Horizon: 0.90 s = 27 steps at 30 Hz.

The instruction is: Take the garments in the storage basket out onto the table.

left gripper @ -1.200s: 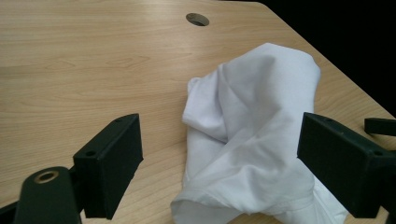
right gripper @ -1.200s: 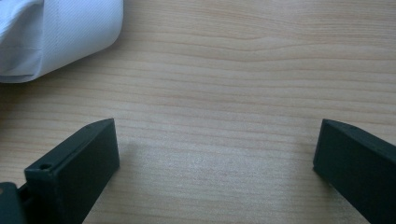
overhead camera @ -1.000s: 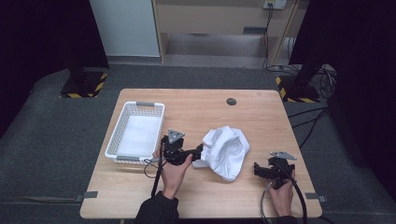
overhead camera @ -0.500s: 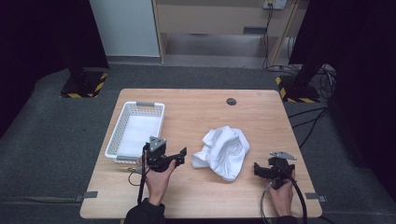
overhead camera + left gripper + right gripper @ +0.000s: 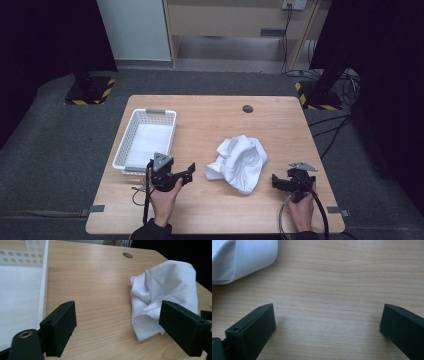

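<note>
The white cloth [image 5: 239, 162] lies crumpled in a heap on the wooden table [image 5: 210, 120], a little to the right of the middle, and neither tool touches it. The left gripper [image 5: 186, 172] is at about 9 o'clock from the cloth, near it, with its jaws spread wide and nothing between them; in the left gripper view the cloth [image 5: 162, 295] is ahead, partly behind the right jaw. The right gripper [image 5: 278, 182] waits at about 4 o'clock from the cloth, also wide and empty, and its own view looks down on bare wood with a hem of the cloth [image 5: 244, 257] at the upper left. The white perforated basket [image 5: 131, 141] stands at 10 o'clock from the left gripper, just beside it. I think the risk is a poor grasp: the heap has many loose folds, so the jaws could catch only one thin layer and the rest would drag or slip out. Also, a jaw going too low could scrape the table, and a swing to the left could knock the basket.
</note>
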Motion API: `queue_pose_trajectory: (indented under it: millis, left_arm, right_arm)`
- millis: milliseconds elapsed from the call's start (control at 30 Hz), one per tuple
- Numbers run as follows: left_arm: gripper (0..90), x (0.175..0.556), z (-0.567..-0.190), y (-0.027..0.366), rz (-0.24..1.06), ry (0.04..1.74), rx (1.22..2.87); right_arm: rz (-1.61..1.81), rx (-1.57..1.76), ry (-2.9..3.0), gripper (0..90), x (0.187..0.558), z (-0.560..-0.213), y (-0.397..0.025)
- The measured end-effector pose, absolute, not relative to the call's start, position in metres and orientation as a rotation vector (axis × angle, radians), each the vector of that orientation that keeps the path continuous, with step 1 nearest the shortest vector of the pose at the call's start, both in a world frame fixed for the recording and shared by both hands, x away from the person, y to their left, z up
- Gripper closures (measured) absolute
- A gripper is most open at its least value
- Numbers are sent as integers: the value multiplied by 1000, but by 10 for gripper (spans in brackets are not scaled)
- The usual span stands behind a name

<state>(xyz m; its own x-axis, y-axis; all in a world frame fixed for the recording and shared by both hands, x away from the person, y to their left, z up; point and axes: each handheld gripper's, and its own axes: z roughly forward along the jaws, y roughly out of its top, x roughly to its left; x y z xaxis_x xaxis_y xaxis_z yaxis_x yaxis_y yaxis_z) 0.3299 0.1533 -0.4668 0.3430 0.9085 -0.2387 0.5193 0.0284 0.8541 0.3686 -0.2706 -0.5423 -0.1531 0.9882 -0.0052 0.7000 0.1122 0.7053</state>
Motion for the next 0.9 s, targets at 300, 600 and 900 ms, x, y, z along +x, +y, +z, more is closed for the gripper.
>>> queue_pose_trajectory:
  millis: [300,600,900]
  left_arm:
    - [136,324,-469,159,521,1306,1616]
    - [136,318,-476,166,557,1308,1605]
    - [137,313,-486,175,586,1332,1600]
  right_arm:
    - [784,1636,1913,2,369,-542,-271]
    - [785,1636,1912,3,369,-542,-271]
    - [785,1636,1913,2,369,-542,-271]
